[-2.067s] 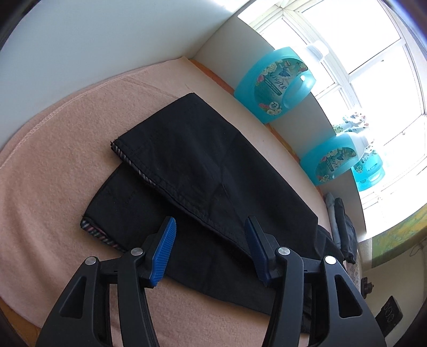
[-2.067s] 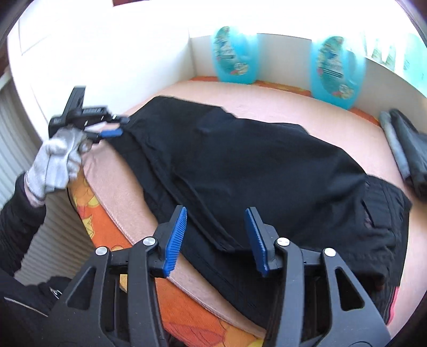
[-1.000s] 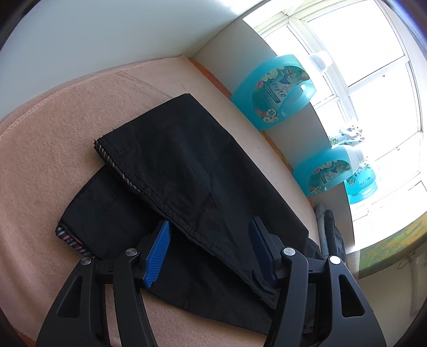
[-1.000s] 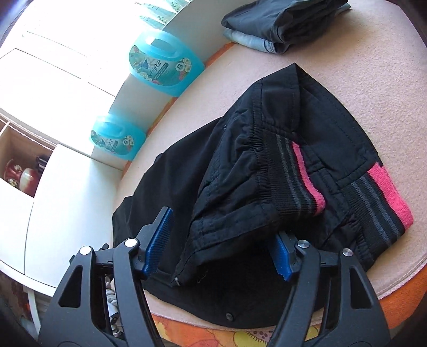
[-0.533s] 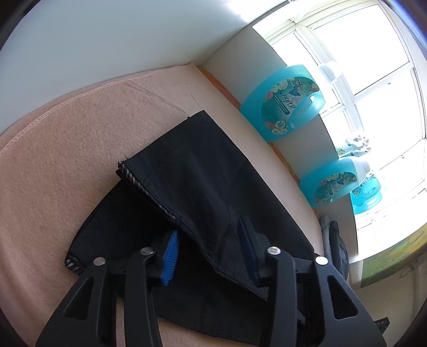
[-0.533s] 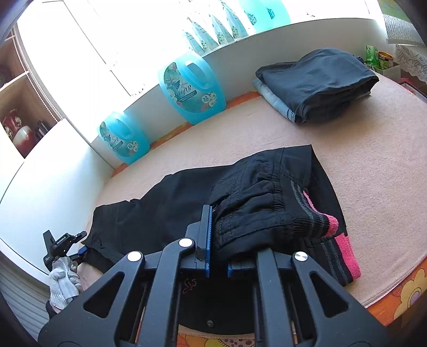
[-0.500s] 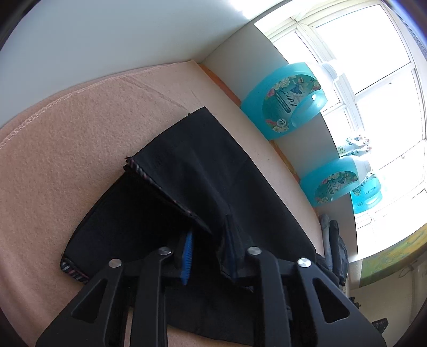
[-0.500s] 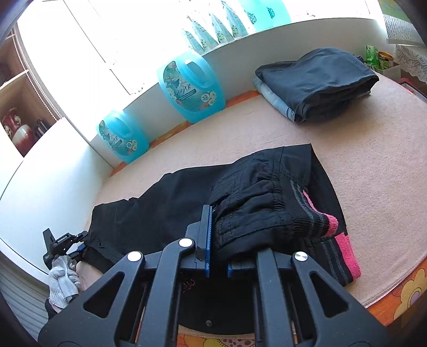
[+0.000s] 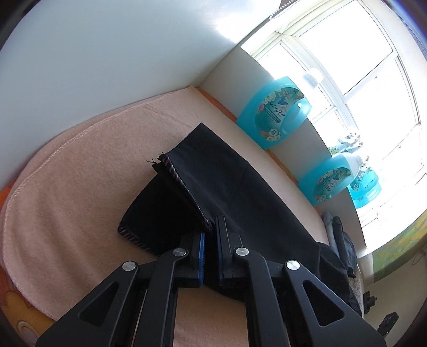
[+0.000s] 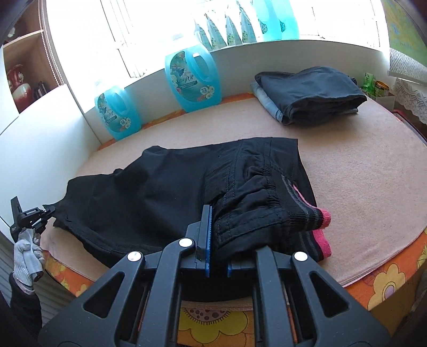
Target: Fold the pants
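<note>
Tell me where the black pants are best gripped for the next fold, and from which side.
Grip the black pants at both ends from the near edge, probably as now: the right gripper is shut on the bunched elastic waistband, the left gripper on the leg hem. Both are thick edges overhanging the near side of the pink blanket.

Right claw [image 10: 217,240] right pad hidden under pants [image 10: 165,192] waistband; bottle [image 10: 267,18] tops cut off by glare.

Black pants [image 10: 165,192] with a pink-striped waistband lie lengthwise on the peach blanket [image 10: 360,170].
</note>
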The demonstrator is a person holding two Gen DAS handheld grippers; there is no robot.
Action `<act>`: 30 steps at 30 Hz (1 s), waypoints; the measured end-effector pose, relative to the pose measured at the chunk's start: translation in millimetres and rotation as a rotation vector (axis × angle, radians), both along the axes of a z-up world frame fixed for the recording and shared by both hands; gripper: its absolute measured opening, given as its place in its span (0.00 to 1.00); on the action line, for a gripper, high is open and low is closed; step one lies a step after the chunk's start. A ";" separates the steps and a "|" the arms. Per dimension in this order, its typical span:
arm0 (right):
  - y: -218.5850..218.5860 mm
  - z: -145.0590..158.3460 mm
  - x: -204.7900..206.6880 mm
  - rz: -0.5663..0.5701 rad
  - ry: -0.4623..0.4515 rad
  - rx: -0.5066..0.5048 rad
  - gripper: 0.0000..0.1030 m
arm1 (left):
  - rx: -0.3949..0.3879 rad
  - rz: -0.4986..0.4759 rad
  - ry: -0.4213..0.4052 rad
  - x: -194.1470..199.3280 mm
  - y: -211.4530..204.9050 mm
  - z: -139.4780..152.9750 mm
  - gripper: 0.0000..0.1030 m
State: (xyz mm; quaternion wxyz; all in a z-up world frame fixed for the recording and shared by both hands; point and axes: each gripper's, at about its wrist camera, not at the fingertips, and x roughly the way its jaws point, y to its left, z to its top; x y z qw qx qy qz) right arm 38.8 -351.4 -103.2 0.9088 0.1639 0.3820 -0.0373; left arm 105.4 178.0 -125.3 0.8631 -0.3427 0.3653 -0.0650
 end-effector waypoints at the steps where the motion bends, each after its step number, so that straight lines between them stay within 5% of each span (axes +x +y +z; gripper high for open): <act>1: -2.9 -8.0 0.3 0.003 0.018 0.025 0.09 | -0.010 0.002 0.016 -0.6 1.9 -5.4 0.05; 3: -7.3 -18.4 1.0 0.007 0.052 0.051 0.09 | -0.008 0.009 0.036 -1.6 4.8 -12.3 0.05; 9: -40.5 -18.5 -13.2 -0.078 0.015 0.159 0.38 | 0.010 0.001 0.042 -1.1 4.0 -12.1 0.05; 15: -74.8 -33.5 -16.3 -0.132 -0.004 0.370 0.37 | 0.029 -0.004 0.042 2.2 -0.2 -12.2 0.05; 16: -75.3 -33.5 -15.5 -0.151 0.001 0.356 0.26 | 0.028 -0.003 0.042 1.9 -0.3 -12.2 0.05; 19: -61.3 -15.7 -17.1 -0.137 -0.033 0.249 0.18 | 0.025 -0.002 0.042 1.2 0.0 -12.2 0.05; 23: -37.4 8.0 -26.6 -0.098 -0.072 0.088 0.17 | 0.038 0.001 0.038 0.1 0.3 -11.4 0.05; 30: -40.3 -25.3 -22.3 -0.098 0.103 -0.001 0.17 | 0.053 -0.010 0.032 -1.6 -2.8 -9.9 0.05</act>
